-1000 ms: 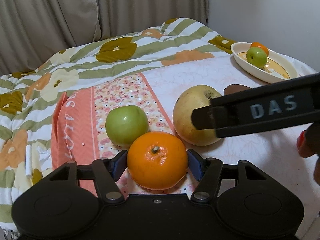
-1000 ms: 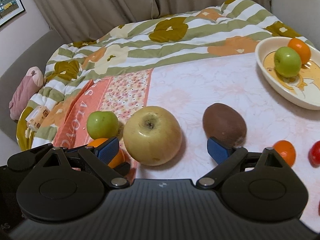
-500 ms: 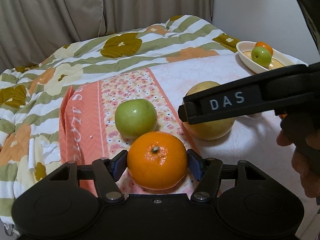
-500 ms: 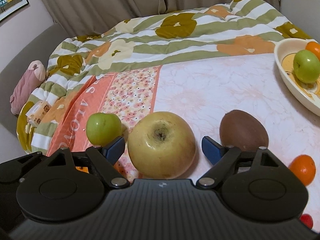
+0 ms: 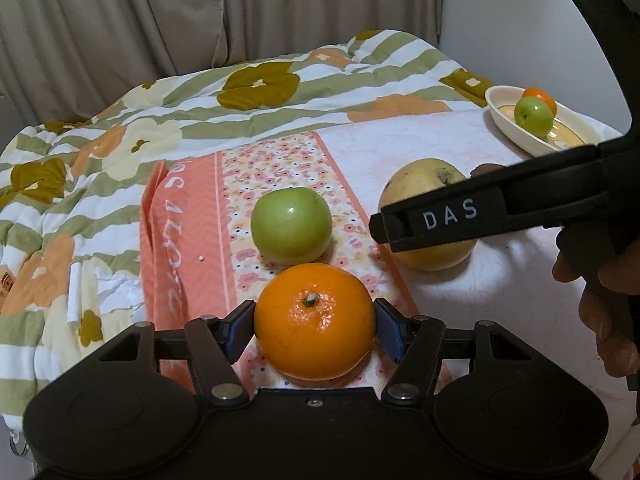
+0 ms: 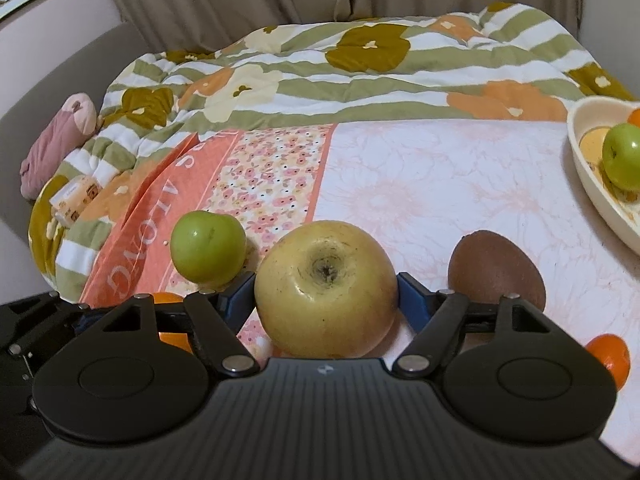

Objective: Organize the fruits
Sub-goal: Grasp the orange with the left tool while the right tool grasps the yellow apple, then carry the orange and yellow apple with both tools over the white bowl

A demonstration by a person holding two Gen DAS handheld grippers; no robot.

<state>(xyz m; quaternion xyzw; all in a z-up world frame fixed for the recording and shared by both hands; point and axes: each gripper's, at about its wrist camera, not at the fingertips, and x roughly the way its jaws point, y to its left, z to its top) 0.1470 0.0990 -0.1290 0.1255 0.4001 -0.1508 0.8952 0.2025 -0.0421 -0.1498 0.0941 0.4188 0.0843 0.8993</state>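
Observation:
My left gripper [image 5: 315, 326] is shut on an orange [image 5: 315, 320], its blue pads against both sides. A green apple [image 5: 292, 224] lies just beyond it on the flowered cloth. My right gripper [image 6: 326, 298] has closed around a large yellow apple [image 6: 326, 288], both blue pads touching its sides; the apple rests on the cloth. The same yellow apple [image 5: 430, 256] shows in the left wrist view, partly behind the right gripper's black finger [image 5: 460, 216]. A brown kiwi [image 6: 496, 270] lies right of the yellow apple. The green apple [image 6: 208, 246] lies to its left.
A cream bowl [image 6: 592, 196] at the far right holds a green apple [image 6: 622, 156] and an orange; it also shows in the left wrist view [image 5: 508, 120]. A small orange [image 6: 608, 354] lies at the right edge. A striped flowered quilt [image 6: 360, 64] covers the back.
The right gripper moved forward and its jaws closed in onto the yellow apple. The left gripper kept its hold on the orange and shifted slightly.

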